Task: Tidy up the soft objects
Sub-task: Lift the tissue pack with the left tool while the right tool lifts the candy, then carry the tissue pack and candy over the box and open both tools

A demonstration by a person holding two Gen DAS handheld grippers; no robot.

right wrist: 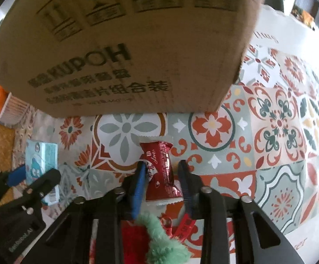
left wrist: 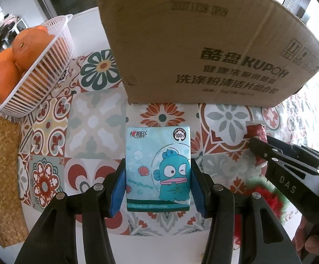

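Between the left gripper's [left wrist: 158, 177] blue-padded jaws sat a pale turquoise tissue pack [left wrist: 158, 169] printed with a teal cartoon fish. Between the right gripper's [right wrist: 162, 171] jaws lay a dark red wrapper [right wrist: 161, 173] with white lettering. Ahead stood a brown cardboard box [left wrist: 203, 44], black-printed, on a cloth [right wrist: 276, 118] patterned in red, green and white.

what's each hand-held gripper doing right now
Left hand-held gripper: shut on the tissue pack.
Right hand-held gripper: open around the red snack packet, not clamped.
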